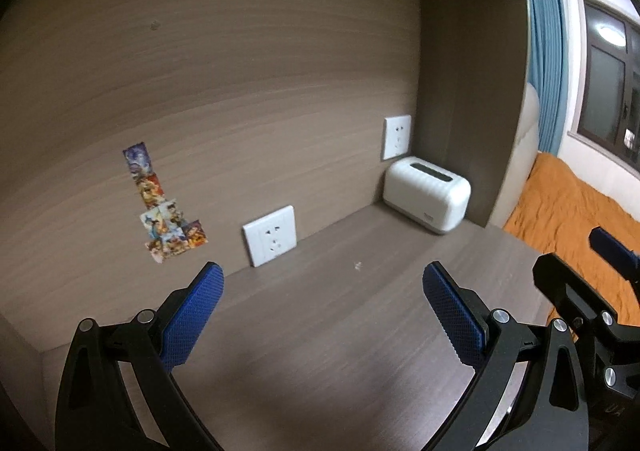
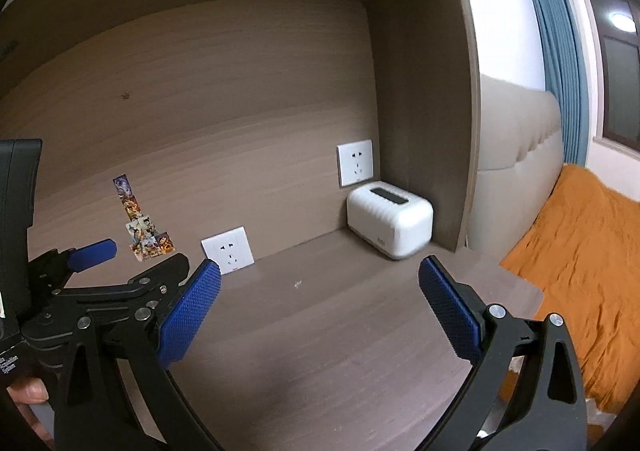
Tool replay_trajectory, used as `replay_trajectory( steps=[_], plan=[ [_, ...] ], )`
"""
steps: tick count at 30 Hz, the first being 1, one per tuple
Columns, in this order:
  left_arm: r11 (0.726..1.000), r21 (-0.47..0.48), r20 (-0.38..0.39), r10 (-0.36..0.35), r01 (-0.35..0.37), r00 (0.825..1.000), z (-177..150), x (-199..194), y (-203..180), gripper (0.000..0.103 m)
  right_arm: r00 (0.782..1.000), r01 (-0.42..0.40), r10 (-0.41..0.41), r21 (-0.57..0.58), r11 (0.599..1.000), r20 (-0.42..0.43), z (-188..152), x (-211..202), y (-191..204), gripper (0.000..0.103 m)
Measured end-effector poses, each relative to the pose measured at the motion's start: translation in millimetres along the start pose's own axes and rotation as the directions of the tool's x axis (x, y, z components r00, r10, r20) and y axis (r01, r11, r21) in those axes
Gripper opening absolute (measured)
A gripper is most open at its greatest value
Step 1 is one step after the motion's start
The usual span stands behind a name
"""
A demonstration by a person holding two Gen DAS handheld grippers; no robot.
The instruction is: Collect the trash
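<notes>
A tiny pale scrap point(image 1: 357, 265) lies on the brown wooden desk point(image 1: 320, 331), a little ahead of my left gripper point(image 1: 322, 285), whose blue pads stand wide apart with nothing between them. The same scrap point(image 2: 297, 284) shows in the right wrist view, just ahead of my right gripper point(image 2: 319, 278), which is also open and empty. The right gripper point(image 1: 604, 251) appears at the right edge of the left wrist view, and the left gripper point(image 2: 148, 259) at the left of the right wrist view. Both hover over the desk side by side.
A white box-shaped device point(image 1: 426, 193) stands in the desk's back right corner. Two white wall sockets point(image 1: 270, 235) point(image 1: 397, 135) and a strip of colourful stickers point(image 1: 164, 207) sit on the back panel. An orange bedspread point(image 2: 580, 263) lies right of the desk edge.
</notes>
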State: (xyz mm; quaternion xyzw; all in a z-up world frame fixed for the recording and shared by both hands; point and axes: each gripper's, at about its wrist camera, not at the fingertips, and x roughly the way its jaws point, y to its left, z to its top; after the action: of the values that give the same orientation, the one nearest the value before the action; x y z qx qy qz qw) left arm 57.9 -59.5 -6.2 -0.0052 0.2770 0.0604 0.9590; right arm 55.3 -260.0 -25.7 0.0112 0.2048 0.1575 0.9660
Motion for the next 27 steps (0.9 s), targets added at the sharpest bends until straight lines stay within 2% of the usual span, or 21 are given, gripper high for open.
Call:
replay_trajectory(
  steps=[5, 13, 22, 27],
  plan=[
    [1.0, -0.019, 0.039, -0.019, 0.02, 0.999, 9, -5, 13, 0.098, 0.998, 0.059, -0.058, -0.041, 0.997, 0.026, 13, -1, 11, 0.099],
    [0.999, -0.034, 0.05, 0.02, -0.018, 0.999, 20, -6, 25, 0.098, 0.998, 0.061, -0.059, -0.063, 0.996, 0.038, 24, 7, 24, 0.099],
    [0.996, -0.088, 0.054, -0.005, 0.01, 0.999, 27, -3, 44, 0.098, 0.997, 0.071, -0.068, -0.086, 0.994, 0.03, 27, 15, 36, 0.099],
    [0.996, -0.085, 0.057, 0.009, -0.004, 0.998, 28, 1, 48, 0.098, 0.998, 0.067, -0.065, -0.091, 0.994, 0.018, 28, 18, 41, 0.099]
  ],
)
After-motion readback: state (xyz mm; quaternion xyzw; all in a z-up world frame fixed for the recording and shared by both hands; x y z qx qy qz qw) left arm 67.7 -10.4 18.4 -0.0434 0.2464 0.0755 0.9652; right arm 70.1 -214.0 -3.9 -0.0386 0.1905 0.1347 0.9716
